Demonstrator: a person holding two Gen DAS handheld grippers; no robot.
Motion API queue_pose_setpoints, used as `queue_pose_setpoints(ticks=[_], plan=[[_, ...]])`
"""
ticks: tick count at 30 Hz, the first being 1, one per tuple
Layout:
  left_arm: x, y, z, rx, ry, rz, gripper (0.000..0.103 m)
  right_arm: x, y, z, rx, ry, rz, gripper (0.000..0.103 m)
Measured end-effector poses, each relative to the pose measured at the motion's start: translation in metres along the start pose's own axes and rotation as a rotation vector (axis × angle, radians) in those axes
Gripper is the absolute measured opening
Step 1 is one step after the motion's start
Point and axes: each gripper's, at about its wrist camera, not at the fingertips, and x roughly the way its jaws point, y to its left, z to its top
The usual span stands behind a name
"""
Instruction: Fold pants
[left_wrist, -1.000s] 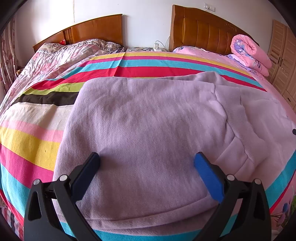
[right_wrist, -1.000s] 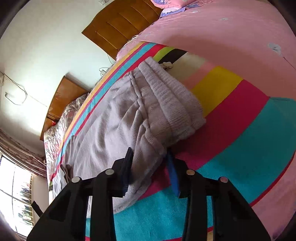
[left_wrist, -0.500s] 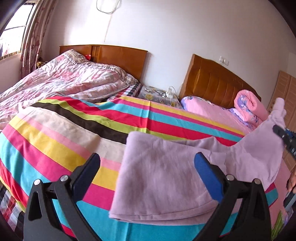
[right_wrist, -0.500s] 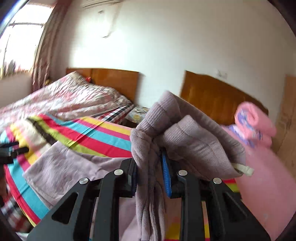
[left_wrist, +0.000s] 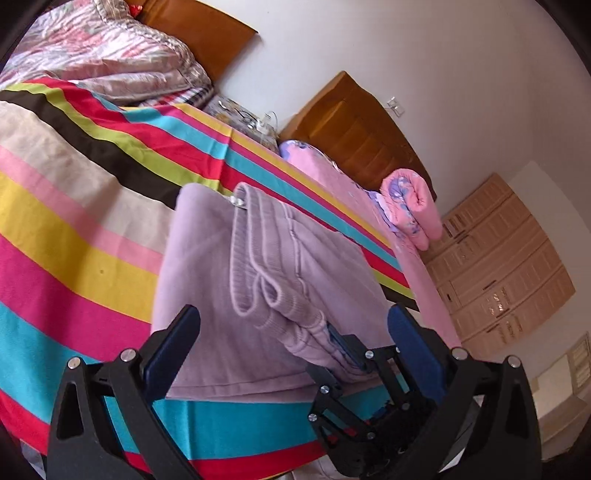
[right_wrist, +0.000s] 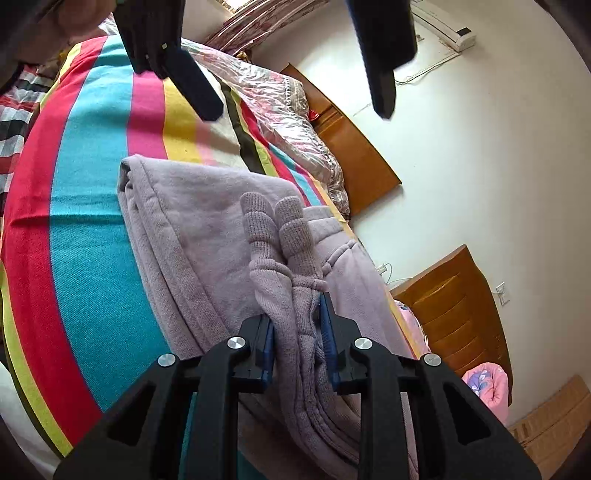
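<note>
Lilac sweatpants (left_wrist: 207, 258) lie folded on the striped bedspread (left_wrist: 74, 229). Their ribbed end (left_wrist: 258, 273) is doubled back over the lower layer. My right gripper (right_wrist: 295, 332) is shut on that ribbed end (right_wrist: 273, 258), with the bunched cloth pinched between its blue pads. In the left wrist view the right gripper (left_wrist: 347, 354) comes in from the lower right. My left gripper (left_wrist: 291, 339) hovers open over the near edge of the pants and holds nothing. Seen from the right wrist, the left gripper (right_wrist: 291, 92) hangs wide apart at the top of the frame.
A rolled pink quilt (left_wrist: 413, 206) lies on the pink bed by a wooden headboard (left_wrist: 351, 140). A crumpled floral quilt (left_wrist: 110, 62) covers the far left bed. A bedside table (left_wrist: 243, 118) stands between the beds, and a beige wardrobe (left_wrist: 498, 266) at right.
The right gripper swung the ribbed end of the pants across and laid it over the lower layer, rolling as it went. The left gripper drew back and tilted, staying open.
</note>
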Motion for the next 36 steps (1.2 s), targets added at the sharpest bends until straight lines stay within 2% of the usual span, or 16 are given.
queue_pose_setpoints(ticks=[3,5,7,9,12,14,17,19,21,23,26,28,30,34,36], plan=[[0.035,-0.008,0.011,0.002,0.111,-0.032,0.101,-0.01,-0.006,-0.002,0.037,-0.028,0.0,0.022],[0.061,-0.009,0.016,-0.021,0.181,0.04,0.101,-0.012,-0.01,-0.003,0.059,-0.037,0.0,0.021],[0.08,-0.007,0.022,-0.037,0.219,0.069,0.101,-0.013,-0.011,-0.003,0.066,-0.042,0.002,0.021],[0.095,-0.004,0.028,-0.074,0.25,0.037,0.098,-0.011,-0.009,-0.003,0.064,-0.039,0.015,0.021],[0.111,-0.004,0.032,-0.085,0.266,0.101,0.093,-0.01,-0.01,-0.005,0.061,-0.027,0.051,0.022],[0.11,-0.005,0.032,-0.082,0.259,0.123,0.092,-0.019,-0.026,-0.01,0.124,-0.032,0.094,0.026],[0.091,-0.002,0.029,-0.071,0.207,0.187,0.092,-0.042,-0.058,-0.026,0.25,-0.07,0.128,0.053],[0.066,0.004,0.025,-0.083,0.146,0.176,0.094,-0.052,-0.075,-0.035,0.304,-0.076,0.108,0.061],[0.04,0.014,0.018,-0.123,0.09,0.154,0.096,-0.052,-0.08,-0.037,0.301,-0.066,0.098,0.062],[0.024,0.028,0.012,-0.188,0.053,0.124,0.097,-0.047,-0.076,-0.033,0.279,-0.053,0.141,0.062],[0.02,0.037,0.007,-0.23,0.063,0.108,0.097,-0.038,-0.056,-0.02,0.242,-0.043,0.227,0.059],[0.025,0.036,0.005,-0.226,0.076,0.094,0.097,-0.026,-0.047,-0.015,0.223,-0.024,0.24,0.057],[0.032,0.031,0.003,-0.211,0.095,0.069,0.097,-0.014,-0.041,-0.011,0.225,-0.005,0.243,0.05],[0.04,0.022,-0.002,-0.183,0.127,0.043,0.097,0.009,-0.052,-0.005,0.271,0.017,0.281,0.05],[0.045,0.021,-0.006,-0.18,0.14,0.031,0.097,0.017,-0.047,-0.002,0.25,0.035,0.301,0.05]])
